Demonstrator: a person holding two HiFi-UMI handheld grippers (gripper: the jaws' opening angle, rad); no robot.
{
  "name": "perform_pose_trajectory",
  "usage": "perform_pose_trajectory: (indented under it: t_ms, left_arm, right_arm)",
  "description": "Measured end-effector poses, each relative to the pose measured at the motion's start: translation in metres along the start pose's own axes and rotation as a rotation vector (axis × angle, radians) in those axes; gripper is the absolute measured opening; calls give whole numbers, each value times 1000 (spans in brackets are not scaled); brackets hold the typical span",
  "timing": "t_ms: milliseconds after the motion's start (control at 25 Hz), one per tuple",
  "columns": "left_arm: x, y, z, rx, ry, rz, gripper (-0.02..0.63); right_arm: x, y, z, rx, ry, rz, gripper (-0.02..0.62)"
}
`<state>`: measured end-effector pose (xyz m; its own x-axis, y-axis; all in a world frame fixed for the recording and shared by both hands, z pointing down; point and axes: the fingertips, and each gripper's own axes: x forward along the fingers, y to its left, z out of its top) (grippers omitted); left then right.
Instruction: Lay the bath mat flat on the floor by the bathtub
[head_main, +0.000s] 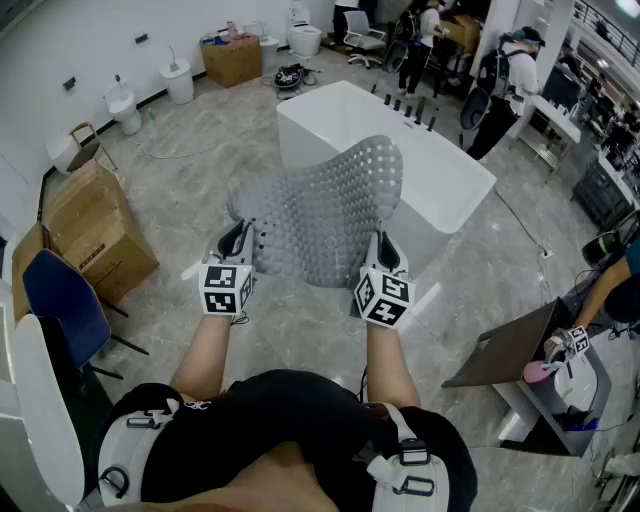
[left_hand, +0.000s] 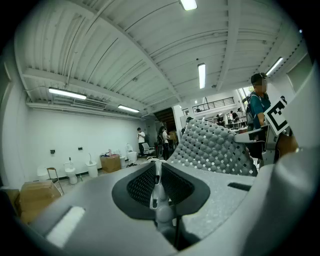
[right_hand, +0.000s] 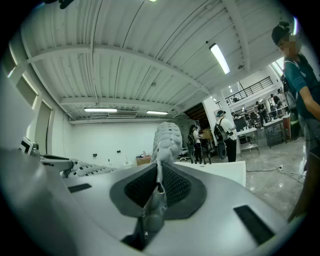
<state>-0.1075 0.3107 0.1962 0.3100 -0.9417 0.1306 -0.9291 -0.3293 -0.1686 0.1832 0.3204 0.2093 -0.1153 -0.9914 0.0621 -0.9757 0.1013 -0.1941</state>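
Note:
A grey perforated bath mat (head_main: 325, 215) hangs in the air in front of the white bathtub (head_main: 420, 170), its far end curled upward. My left gripper (head_main: 243, 243) is shut on the mat's near left edge; in the left gripper view the mat's edge (left_hand: 157, 187) is pinched between the pads and the rest of the mat (left_hand: 215, 150) rises to the right. My right gripper (head_main: 383, 255) is shut on the near right edge; in the right gripper view the mat (right_hand: 167, 142) stands edge-on above the jaws.
Cardboard boxes (head_main: 95, 235) and a blue chair (head_main: 65, 305) stand at the left. A desk (head_main: 520, 360) is at the lower right. People (head_main: 505, 95) stand beyond the tub. Grey tiled floor (head_main: 190, 200) lies under the mat.

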Motion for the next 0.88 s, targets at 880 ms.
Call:
perform_pose_trajectory:
  t_ms: [880]
  left_arm:
    - [-46,60,2,-48,-55,56,41]
  right_arm:
    - [-15,52,-32,75,57,-3,34]
